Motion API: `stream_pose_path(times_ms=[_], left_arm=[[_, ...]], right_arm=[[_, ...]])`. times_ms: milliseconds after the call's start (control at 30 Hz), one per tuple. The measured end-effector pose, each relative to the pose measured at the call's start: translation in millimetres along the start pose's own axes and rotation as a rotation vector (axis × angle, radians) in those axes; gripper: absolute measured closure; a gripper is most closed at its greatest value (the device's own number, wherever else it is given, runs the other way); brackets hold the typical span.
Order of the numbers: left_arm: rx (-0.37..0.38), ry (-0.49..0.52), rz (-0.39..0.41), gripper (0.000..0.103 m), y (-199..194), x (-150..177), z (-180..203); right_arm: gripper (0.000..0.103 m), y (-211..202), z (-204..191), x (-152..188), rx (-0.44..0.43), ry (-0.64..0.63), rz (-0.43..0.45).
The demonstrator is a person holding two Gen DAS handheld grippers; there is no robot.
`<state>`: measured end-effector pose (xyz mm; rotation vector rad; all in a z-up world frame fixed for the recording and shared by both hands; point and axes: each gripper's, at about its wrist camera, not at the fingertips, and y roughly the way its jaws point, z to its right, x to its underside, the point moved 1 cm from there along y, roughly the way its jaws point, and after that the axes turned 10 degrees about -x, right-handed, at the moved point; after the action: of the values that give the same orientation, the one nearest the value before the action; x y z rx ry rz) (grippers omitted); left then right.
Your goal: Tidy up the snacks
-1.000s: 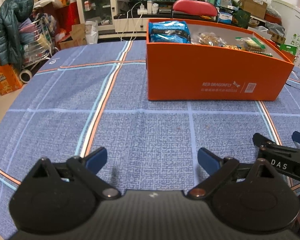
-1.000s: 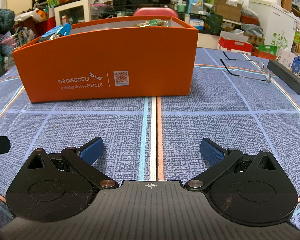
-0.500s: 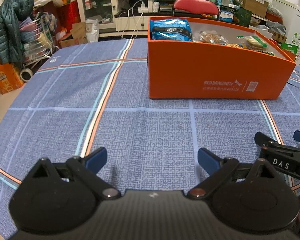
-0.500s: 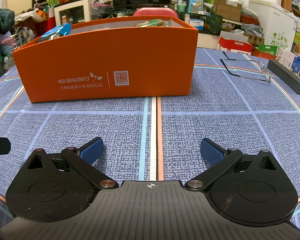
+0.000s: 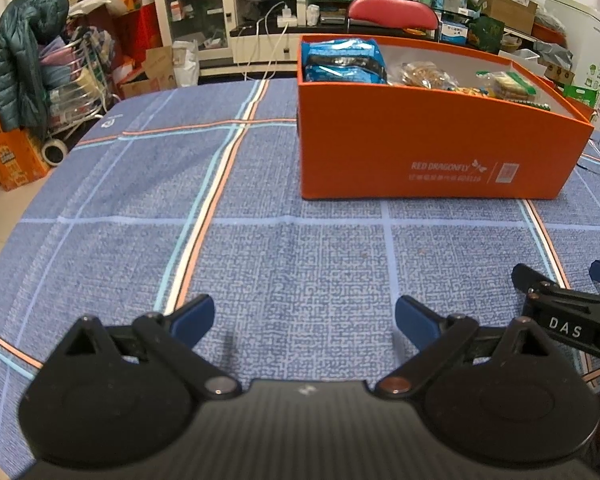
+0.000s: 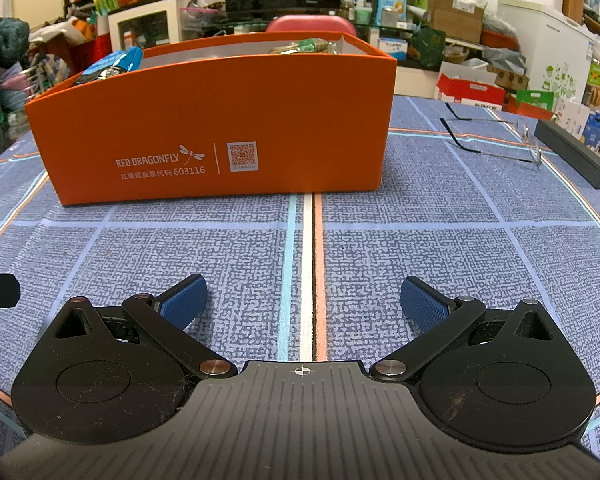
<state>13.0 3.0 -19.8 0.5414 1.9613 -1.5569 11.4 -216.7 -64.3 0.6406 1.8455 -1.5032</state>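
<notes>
An orange box [image 5: 428, 152] stands on the blue checked tablecloth [image 5: 260, 240], ahead and to the right in the left wrist view. It holds blue snack packets [image 5: 340, 60], a clear bag of biscuits [image 5: 424, 74] and green-labelled packets [image 5: 508, 84]. In the right wrist view the same box [image 6: 220, 120] stands straight ahead, with snack tops showing over its rim. My left gripper [image 5: 304, 316] is open and empty, low over the cloth. My right gripper [image 6: 304, 300] is open and empty; it also shows in the left wrist view [image 5: 560, 292] at the right edge.
A pair of glasses [image 6: 496, 136] and a long dark case [image 6: 572, 152] lie on the cloth right of the box. A red chair [image 5: 392, 12] stands behind the table. Shelves, boxes and a hung jacket [image 5: 24, 52] crowd the room beyond.
The left gripper has risen or tilted slightly, so the box sits a little lower in its view. The right gripper has not moved.
</notes>
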Motion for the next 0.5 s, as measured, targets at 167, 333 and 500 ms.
stream_pose_path(times_ms=[167, 333, 500], left_arm=[[0.000, 0.001, -0.003, 0.007, 0.8, 0.1, 1.0], [-0.002, 0.000, -0.005, 0.007, 1.1, 0.2, 1.2], [-0.004, 0.000, -0.006, 0.007, 0.9, 0.8, 0.8]], right_arm=[[0.008, 0.0, 0.0, 0.0, 0.000, 0.000, 0.000], [0.008, -0.2, 0.0, 0.1, 0.000, 0.000, 0.000], [0.008, -0.2, 0.1, 0.1, 0.000, 0.000, 0.001]])
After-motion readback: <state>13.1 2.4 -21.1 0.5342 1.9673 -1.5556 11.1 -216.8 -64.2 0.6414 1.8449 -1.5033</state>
